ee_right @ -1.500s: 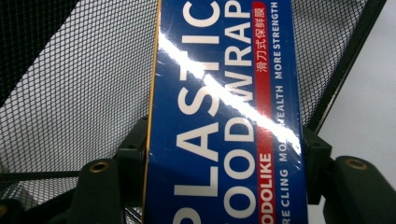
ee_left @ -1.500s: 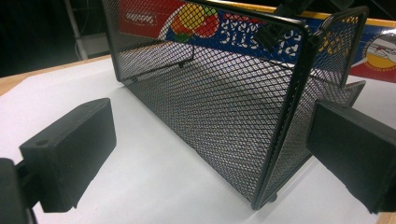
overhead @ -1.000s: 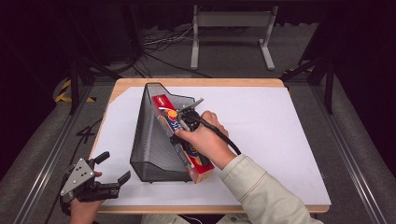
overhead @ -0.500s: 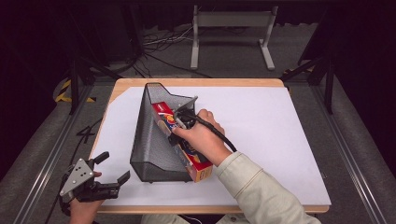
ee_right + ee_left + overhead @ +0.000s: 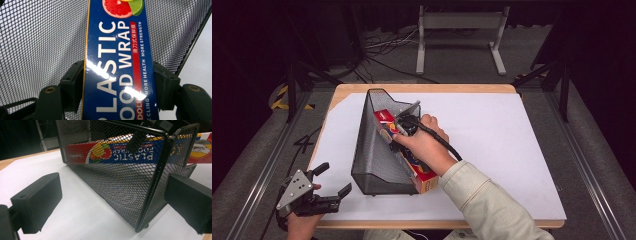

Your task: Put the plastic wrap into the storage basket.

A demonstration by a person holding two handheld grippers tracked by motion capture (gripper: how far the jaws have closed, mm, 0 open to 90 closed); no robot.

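A blue and red plastic food wrap box lies lengthwise in a black mesh holder that rests on its side on the white table cover. My right gripper is shut on the box near its far end. In the right gripper view both jaws press the long sides of the box, and my right gripper has mesh behind it. My left gripper hovers open at the table's front left corner with nothing between its fingers. In the left gripper view my left gripper faces the holder.
The white cover spreads over a wooden table, with open room to the right of the holder. Cables and a metal stand sit on the dark floor beyond the far edge.
The far end of the box has settled a little lower into the holder with my right hand. The left gripper has stayed put.
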